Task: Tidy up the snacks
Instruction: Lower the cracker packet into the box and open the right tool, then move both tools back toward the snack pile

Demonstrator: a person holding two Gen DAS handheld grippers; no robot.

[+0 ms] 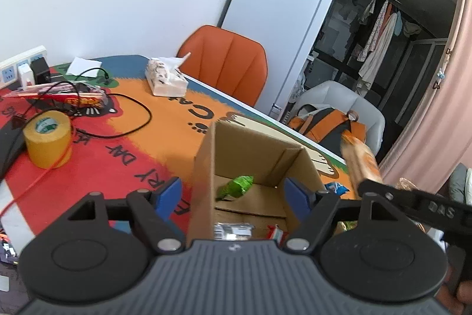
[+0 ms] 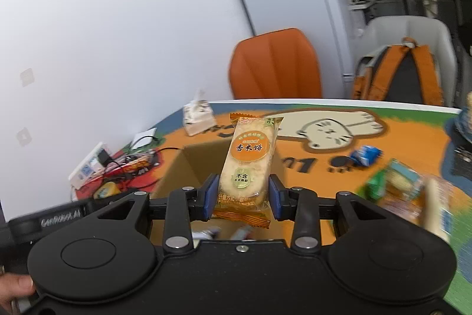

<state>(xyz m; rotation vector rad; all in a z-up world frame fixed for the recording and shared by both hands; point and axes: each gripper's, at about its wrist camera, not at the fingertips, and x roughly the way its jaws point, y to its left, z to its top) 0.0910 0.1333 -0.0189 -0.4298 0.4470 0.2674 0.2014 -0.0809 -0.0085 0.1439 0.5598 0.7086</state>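
Currently the cardboard box [image 1: 259,164] stands open-topped on the colourful cat-print mat [image 1: 124,138] and serves as the reference point. Inside the box, a crumpled green wrapper [image 1: 236,186] lies on the floor toward the far wall, a silver packet [image 1: 233,231] lies at the near edge, and a red-and-white packet [image 1: 275,232] lies just beside the silver one. The left gripper [image 1: 233,194] hovers at the near side of the box with its jaws spread wide, one blue pad outside the box's left wall and the other over the interior; nothing is held between them. The right gripper [image 2: 244,194] is over the near edge of the box [image 2: 200,167], jaws closed narrowly on the lower part of an orange rice cracker packet [image 2: 250,158], which stands upright. Right of the box, a blue snack packet [image 2: 365,155] and a blurred cluster of green and mixed packets [image 2: 395,185] lie on the mat. Beyond the box to the left sits a tissue pack [image 1: 166,77]; farther left, a roll of yellow tape [image 1: 48,139].
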